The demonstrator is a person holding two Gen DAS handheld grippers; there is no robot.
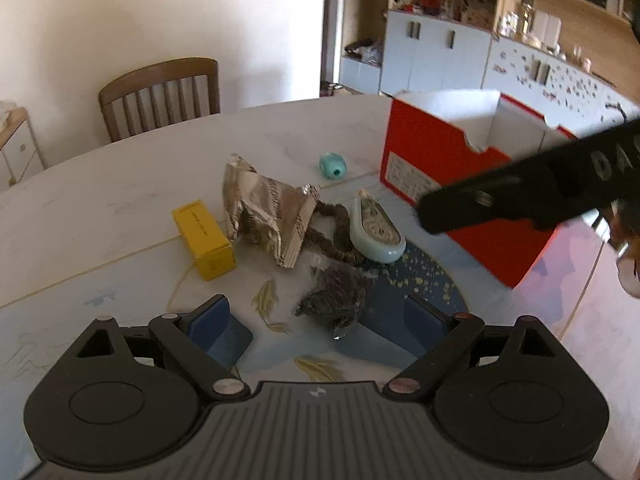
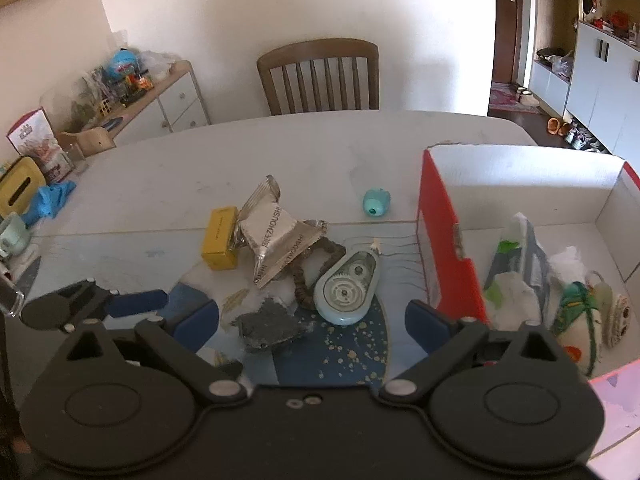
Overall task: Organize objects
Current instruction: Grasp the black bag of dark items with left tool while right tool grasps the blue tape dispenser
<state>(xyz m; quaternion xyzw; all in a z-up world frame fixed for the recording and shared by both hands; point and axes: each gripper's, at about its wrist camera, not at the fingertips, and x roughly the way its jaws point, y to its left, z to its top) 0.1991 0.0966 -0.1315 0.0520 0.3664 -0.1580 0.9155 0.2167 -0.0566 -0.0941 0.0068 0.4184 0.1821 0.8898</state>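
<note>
Above table (image 2: 280, 152) | left gripper (image 1: 320, 320) spread | right gripper (image 2: 312, 320) spread, level

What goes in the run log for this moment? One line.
left gripper: open, over grey crumpled wrapper | right gripper: open, empty | red box: partly filled | table: items remain

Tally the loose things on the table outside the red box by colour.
Yellow: 1, the small box
Silver: 1, the foil packet
Pale teal: 2, the correction tape dispenser and the small round thing
Brown: 1, the hair scrunchie
Dark grey: 1, the crumpled wrapper
Total: 6
</note>
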